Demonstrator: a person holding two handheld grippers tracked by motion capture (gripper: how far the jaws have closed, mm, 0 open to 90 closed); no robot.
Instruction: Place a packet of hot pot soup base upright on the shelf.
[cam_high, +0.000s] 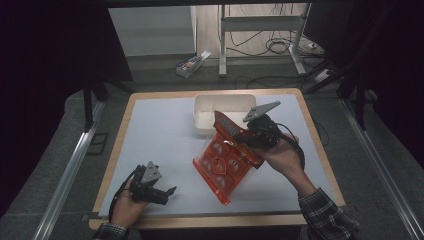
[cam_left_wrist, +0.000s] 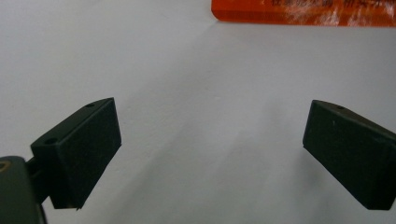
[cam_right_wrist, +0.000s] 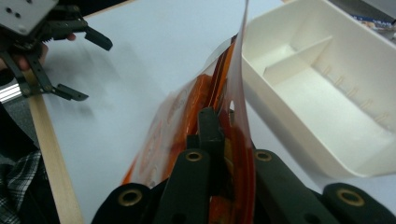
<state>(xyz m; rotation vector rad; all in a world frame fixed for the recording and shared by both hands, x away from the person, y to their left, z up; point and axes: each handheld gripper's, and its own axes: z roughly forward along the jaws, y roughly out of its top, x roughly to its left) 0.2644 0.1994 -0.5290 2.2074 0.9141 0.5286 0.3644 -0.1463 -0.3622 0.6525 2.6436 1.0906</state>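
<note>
1. My right tool (cam_high: 250, 134) sits at about 3 o'clock on the counter (cam_high: 160, 135), its jaws clenched on the upper edge of an orange snack bag (cam_high: 225, 162). In the right gripper view the bag (cam_right_wrist: 187, 116) runs straight up between the jaws, pinched flat.
2. The bag hangs tilted from that grip. Its lower end rests on the counter's pale sheet near 6 o'clock, and its top corner lies over the near rim of the white tray (cam_high: 220, 105).
3. My left tool (cam_high: 160, 192) is at about 7 o'clock, low over the counter, its jaws spread wide and grasping nothing. In the left gripper view I see bare pale sheet between the two black pads (cam_left_wrist: 84, 154), and an edge of the bag (cam_left_wrist: 303, 11) at 12 o'clock, well apart from them.
4. The right gripper view also catches the left tool (cam_right_wrist: 88, 70) off at 10 o'clock, jaws parted, beside the counter's wooden edge.
5. The tray sits at 12 o'clock on the counter. In the right gripper view the tray (cam_right_wrist: 289, 116) is empty, with a divider wall (cam_right_wrist: 294, 58) splitting it into compartments, just right of the bag.
6. Beyond the counter, on the floor at 12 o'clock, lies a small box (cam_high: 191, 64) beside a metal frame's legs (cam_high: 222, 50).
</note>
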